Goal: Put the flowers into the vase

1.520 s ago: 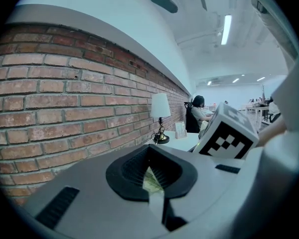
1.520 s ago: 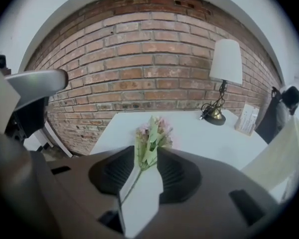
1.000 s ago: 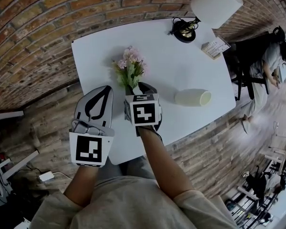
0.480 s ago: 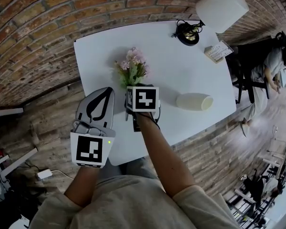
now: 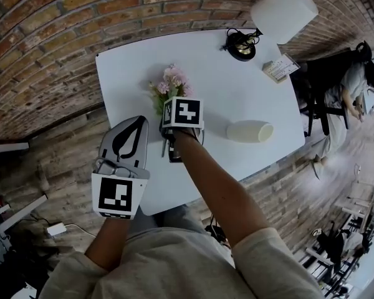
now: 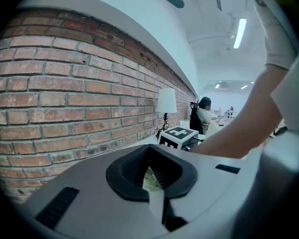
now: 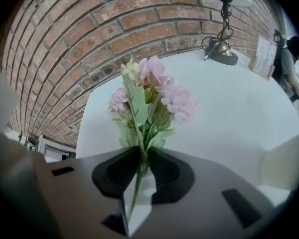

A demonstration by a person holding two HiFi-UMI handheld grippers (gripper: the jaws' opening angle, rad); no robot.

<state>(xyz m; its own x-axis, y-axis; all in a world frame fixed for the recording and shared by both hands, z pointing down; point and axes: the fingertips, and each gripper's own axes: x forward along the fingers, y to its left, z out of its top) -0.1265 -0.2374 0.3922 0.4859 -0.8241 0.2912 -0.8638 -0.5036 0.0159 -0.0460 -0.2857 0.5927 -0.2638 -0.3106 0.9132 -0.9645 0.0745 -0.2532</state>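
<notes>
Closing claw: the right gripper point(image 7: 139, 156) has come down onto the flowers point(image 5: 171, 83) since a second ago. Its jaws are closing, and the pads already pinch the green stems.
Flowers: a pink bunch lying on the white table point(image 5: 237, 86), blooms toward the brick wall, where it lay before and not yet lifted.
Vase: the pale vase point(image 5: 250, 131) lies on its side to the right of the flowers, apart from them and unmoved.
Left gripper: the left gripper point(image 5: 137, 122) hovers at the table's near-left edge, tips drawn together on nothing, as before.
Meaning: the grasp looks nearly secured. Lifting the bunch and dealing with the toppled vase remain.
Writing: the marker cube point(image 5: 182, 113) shows only a black-and-white pattern. The printed card point(image 5: 280, 65) near the lamp point(image 5: 283, 6) is too small to read, and no brand shows.
</notes>
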